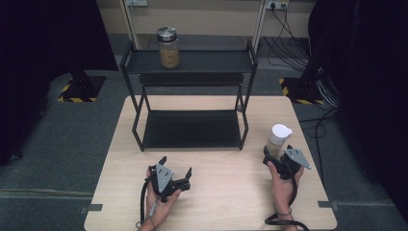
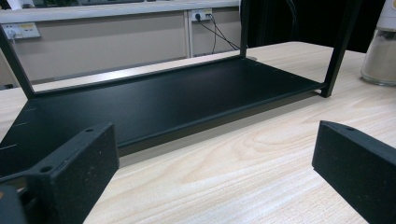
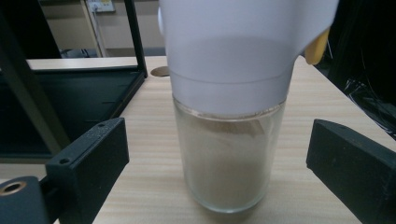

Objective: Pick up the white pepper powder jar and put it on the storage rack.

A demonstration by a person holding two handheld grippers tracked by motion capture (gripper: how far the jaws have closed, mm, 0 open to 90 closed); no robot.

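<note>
A glass jar with a white lid point(image 1: 278, 139) holding pale powder stands upright on the wooden table at the right. My right gripper point(image 1: 272, 156) is just behind it, jaws apart. In the right gripper view the jar point(image 3: 229, 154) stands between the two black jaws with a gap on each side, so the pads do not touch it. My left gripper point(image 1: 175, 168) rests low over the table in front of the black shelf rack point(image 1: 192, 130), jaws wide apart with nothing between them. A second jar with a metal lid point(image 1: 168, 47) stands on the rack's top shelf.
The rack's lower shelf point(image 2: 154, 100) lies bare just ahead of my left gripper, its right leg point(image 2: 338, 51) upright beside the white-lidded jar point(image 2: 380, 51). Cables trail on the floor at the right of the table. Dark curtains flank both sides.
</note>
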